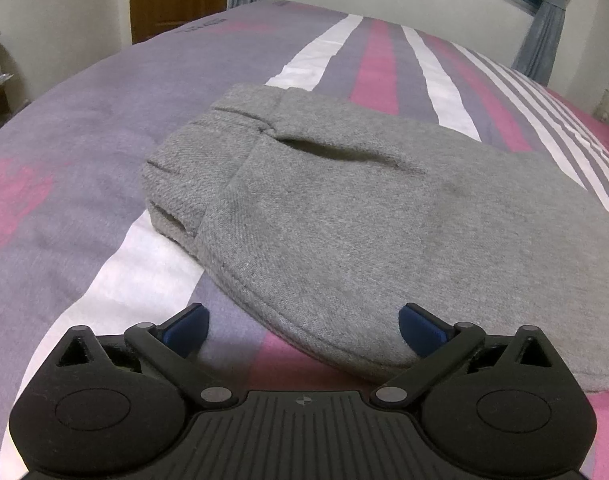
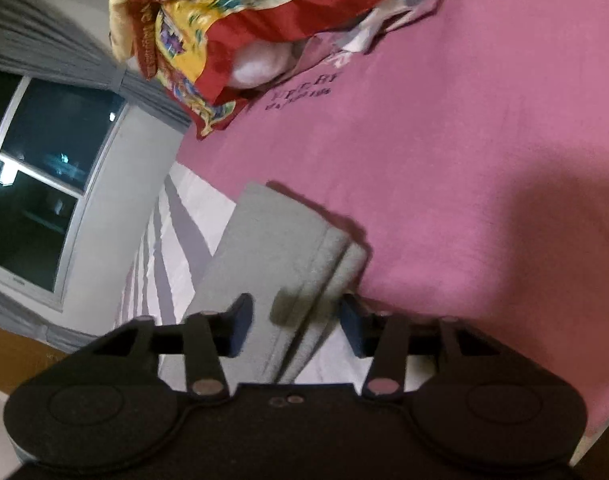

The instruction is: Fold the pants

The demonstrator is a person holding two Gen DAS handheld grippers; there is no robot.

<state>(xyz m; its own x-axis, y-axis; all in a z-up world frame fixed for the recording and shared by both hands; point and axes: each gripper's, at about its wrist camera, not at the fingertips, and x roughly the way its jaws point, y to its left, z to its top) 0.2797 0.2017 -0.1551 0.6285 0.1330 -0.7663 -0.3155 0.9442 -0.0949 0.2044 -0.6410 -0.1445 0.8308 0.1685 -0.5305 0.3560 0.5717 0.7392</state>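
Pants [image 1: 344, 208] lie folded mid-bed [image 1: 84, 140]. Your left gripper [image 1: 302, 326] is spread wide and empty over the near hem. Your right gripper [image 2: 296, 326] shows a gap straddling the cuff; closing there could drag the fold apart.

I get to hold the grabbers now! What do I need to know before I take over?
Left gripper: open wide, holding nothing, with the near hem of the pants just ahead of it.
Right gripper: jaws apart over the other end of the pants, not pinching the cloth.
Grey pants: lying on the striped bed, folded over, with layers stacked at one end.
Done: at least one fold is in, and both grippers have let go.
Left: probably one more fold or a tidy-up of the edges; I can't tell from here whether the folding is finished.
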